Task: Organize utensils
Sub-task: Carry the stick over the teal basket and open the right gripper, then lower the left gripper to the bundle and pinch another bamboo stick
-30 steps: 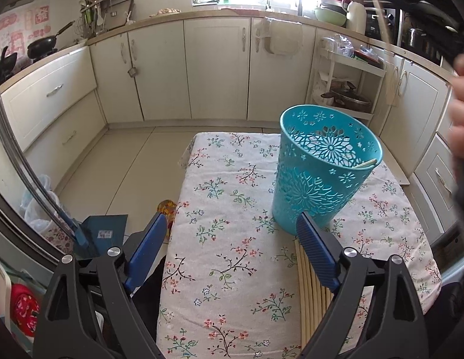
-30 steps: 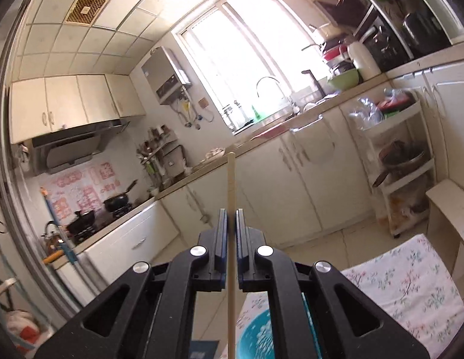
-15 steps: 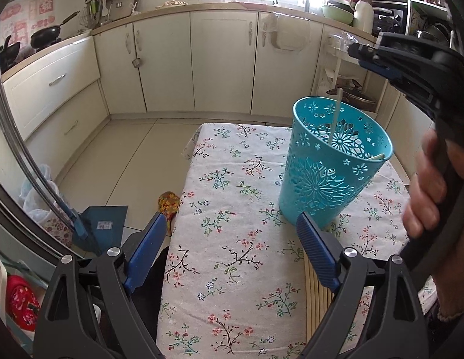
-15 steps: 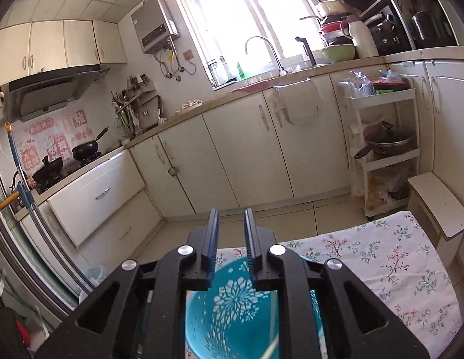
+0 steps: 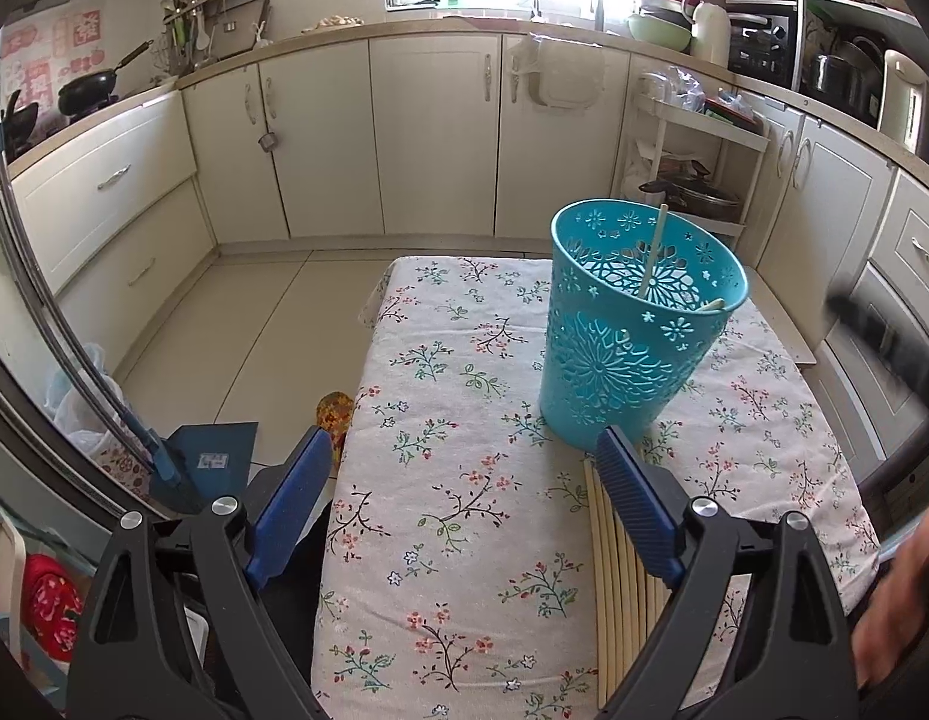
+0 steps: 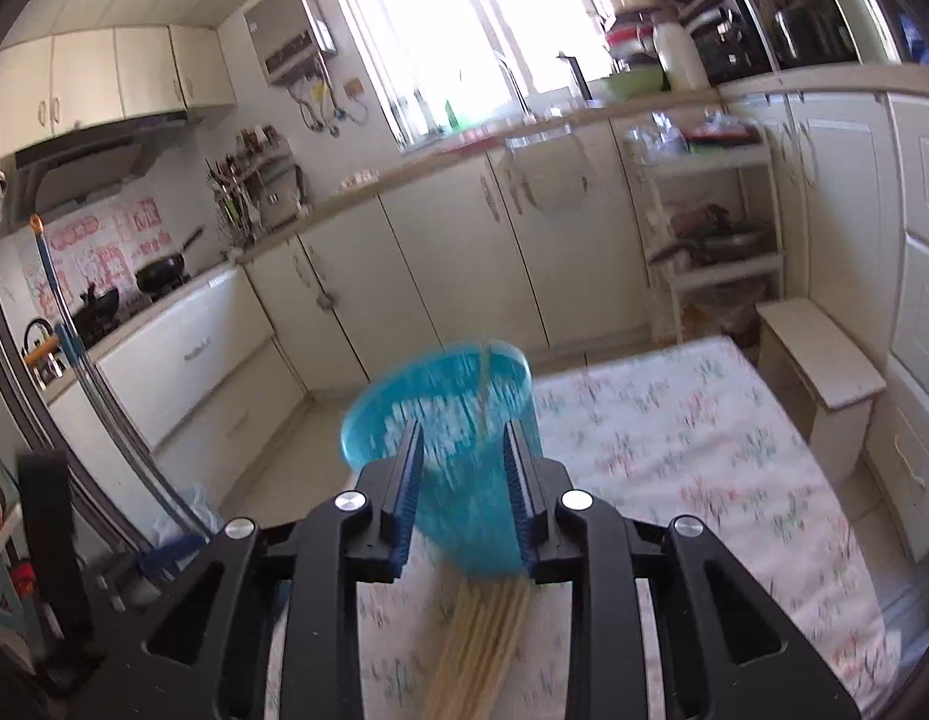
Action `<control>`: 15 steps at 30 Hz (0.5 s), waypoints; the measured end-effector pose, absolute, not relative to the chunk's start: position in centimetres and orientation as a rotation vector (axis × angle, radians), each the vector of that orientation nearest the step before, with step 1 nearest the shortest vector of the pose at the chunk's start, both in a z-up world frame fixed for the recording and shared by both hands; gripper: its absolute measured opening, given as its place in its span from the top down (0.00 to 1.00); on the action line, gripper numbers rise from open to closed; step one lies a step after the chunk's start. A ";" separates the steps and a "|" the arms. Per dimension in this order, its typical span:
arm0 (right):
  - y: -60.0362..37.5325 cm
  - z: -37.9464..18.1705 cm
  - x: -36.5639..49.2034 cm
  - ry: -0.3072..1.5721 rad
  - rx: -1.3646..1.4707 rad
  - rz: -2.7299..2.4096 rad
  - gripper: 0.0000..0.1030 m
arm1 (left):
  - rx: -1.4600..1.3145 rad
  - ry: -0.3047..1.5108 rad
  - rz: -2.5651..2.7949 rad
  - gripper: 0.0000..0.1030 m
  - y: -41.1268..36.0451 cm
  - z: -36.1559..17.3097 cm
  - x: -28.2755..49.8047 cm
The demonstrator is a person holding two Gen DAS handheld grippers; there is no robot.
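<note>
While the jaws part:
Right gripper: opening, empty, chopstick released.
Chopstick: now standing in blue basket.
Left gripper: open, idle.
Remaining chopsticks: on surface, next pick.

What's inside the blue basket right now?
Blue basket: one pale chopstick leaning upright, a second pale tip at the right rim. The basket's bottom is hidden by its wall.
</note>
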State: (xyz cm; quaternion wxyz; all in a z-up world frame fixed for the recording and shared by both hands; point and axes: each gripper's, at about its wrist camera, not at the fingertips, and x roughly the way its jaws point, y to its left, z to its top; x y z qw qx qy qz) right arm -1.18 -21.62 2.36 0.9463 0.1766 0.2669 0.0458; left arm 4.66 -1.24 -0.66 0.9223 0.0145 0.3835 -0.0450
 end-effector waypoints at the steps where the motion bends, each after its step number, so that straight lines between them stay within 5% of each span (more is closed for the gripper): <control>1: -21.4 1.1 -1.2 0.587 0.355 0.089 0.73 | 0.032 0.788 -0.093 0.17 -1.3 -0.6 4.5; 15: -18.6 -9.8 0.8 0.923 0.329 0.041 0.77 | 0.045 0.878 -0.056 0.15 0.2 -3.7 4.4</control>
